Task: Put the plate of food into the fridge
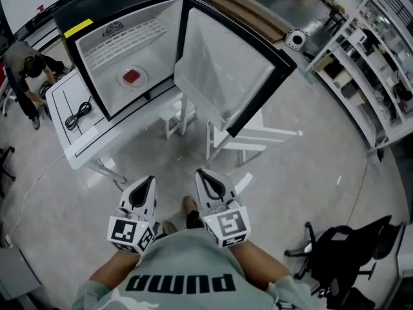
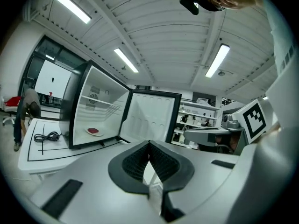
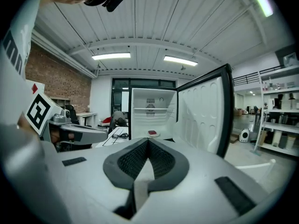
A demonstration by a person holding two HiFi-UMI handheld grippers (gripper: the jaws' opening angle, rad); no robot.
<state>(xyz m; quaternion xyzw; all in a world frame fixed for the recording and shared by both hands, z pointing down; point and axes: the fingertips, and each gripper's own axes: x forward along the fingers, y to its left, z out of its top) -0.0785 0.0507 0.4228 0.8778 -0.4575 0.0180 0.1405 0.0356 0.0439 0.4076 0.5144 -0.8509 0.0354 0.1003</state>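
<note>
A small black fridge (image 1: 116, 28) stands on a white table with its door (image 1: 226, 76) swung wide open to the right. Inside, on the white floor of the fridge, lies a white plate with red food (image 1: 132, 77). The plate of food (image 2: 95, 131) also shows in the left gripper view, and the plate of food (image 3: 152, 133) in the right gripper view. My left gripper (image 1: 150, 179) and right gripper (image 1: 200, 173) are held side by side close to my body, well short of the fridge. Both are shut with nothing in them, as the left gripper (image 2: 149, 143) and right gripper (image 3: 148, 141) show.
The white table (image 1: 71, 144) carries a black cable (image 1: 77, 115) left of the fridge. A white stool (image 1: 177, 118) and a white bench (image 1: 251, 141) stand under the door. A person (image 1: 26, 76) bends over at far left. A black office chair (image 1: 348, 250) and shelves (image 1: 374, 63) are at right.
</note>
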